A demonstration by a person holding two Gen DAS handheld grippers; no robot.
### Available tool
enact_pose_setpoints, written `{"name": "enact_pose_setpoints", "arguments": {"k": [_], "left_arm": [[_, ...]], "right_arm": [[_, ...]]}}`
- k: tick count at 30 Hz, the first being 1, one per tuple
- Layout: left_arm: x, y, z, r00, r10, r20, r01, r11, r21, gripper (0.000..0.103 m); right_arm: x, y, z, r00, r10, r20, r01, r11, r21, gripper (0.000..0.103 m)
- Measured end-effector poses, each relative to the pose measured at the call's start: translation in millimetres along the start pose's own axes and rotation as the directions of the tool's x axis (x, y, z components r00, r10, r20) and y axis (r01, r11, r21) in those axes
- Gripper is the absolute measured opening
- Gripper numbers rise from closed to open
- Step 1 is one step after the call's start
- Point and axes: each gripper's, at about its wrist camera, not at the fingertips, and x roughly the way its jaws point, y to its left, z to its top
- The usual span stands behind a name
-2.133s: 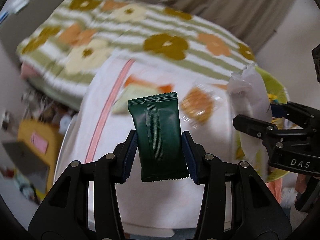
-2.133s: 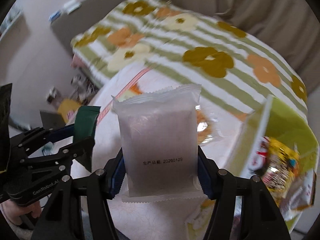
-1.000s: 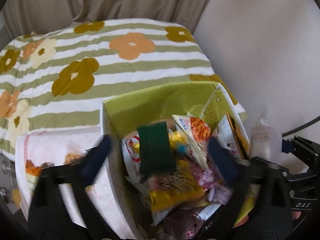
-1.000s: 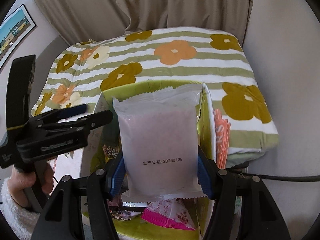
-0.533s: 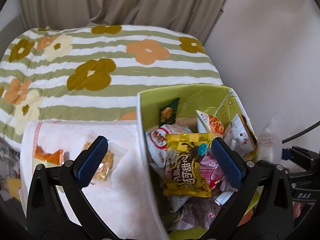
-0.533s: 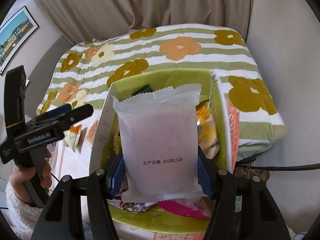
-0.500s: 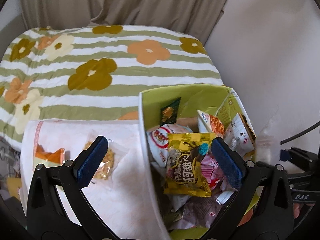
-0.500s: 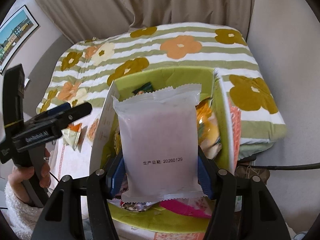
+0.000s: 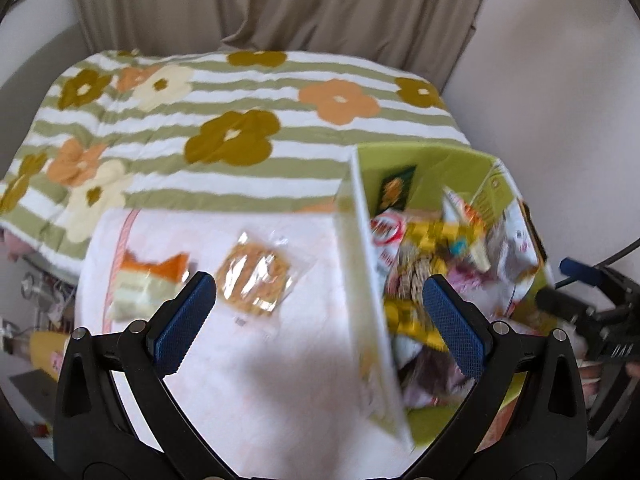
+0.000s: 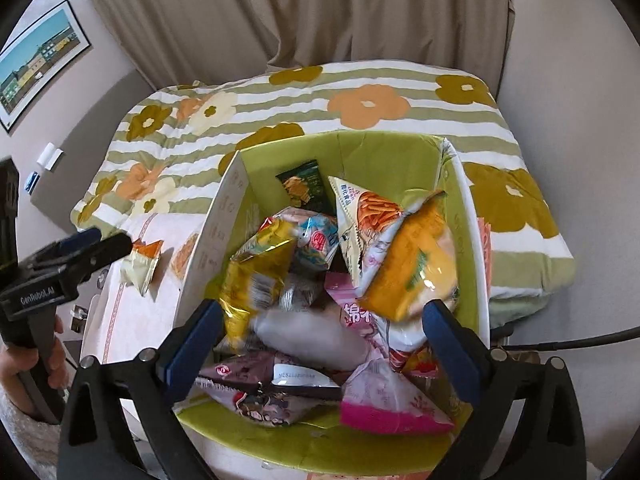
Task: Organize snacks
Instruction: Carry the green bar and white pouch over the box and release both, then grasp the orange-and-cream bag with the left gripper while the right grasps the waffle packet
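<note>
My right gripper (image 10: 322, 350) hangs over the green snack box (image 10: 360, 140), its jaws opening. A pale pink-white packet (image 10: 312, 338), blurred, lies loose below them on the pile of snack bags, and no pad touches it. My left gripper (image 9: 320, 324) is open and empty, over the white cloth (image 9: 260, 380) just left of the box wall (image 9: 360, 260). Ahead of it lie a clear packet of golden crackers (image 9: 256, 280) and an orange-and-cream packet (image 9: 148, 280). In the right wrist view the left gripper (image 10: 108, 240) shows at the left edge.
The green box is heaped with several snack bags, a yellow one (image 10: 256, 276) and an orange one (image 10: 416, 264) on top. A flowered striped quilt (image 9: 240, 120) covers the bed behind. Curtains and a bare wall stand beyond. A hand (image 10: 24, 364) grips the left tool.
The right gripper let go of the pale packet, which dropped into the box. The left gripper slid left from above the box to above the white cloth.
</note>
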Motion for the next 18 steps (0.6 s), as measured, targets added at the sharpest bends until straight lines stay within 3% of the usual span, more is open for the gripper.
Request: {"name": "enact_pose_setpoints", "arguments": {"k": [6,12,18], "left_arm": [[-20.0,30.1,-30.9,0.999,0.050,-0.007,-0.050,0.997,-0.057,0.103],[-36.1,65.8,-39.8,0.998,0.065,0.004,-0.064,0.993,-0.099,0.103],[-43.8,115.0,-30.0,0.999,0.040,0.014,-0.039,0.997,-0.060,0.103]], "right_arm": [[-2.1,12.8,1.7,0.996,0.090,0.007,-0.090,0.996,-0.019,0.100],[-7.0,43.7,6.3,0.996,0.089,0.028,-0.087,0.994,-0.069,0.100],[-4.1,89.3,13.5,0.995,0.085,0.058,-0.081,0.994,-0.075,0.100]]}}
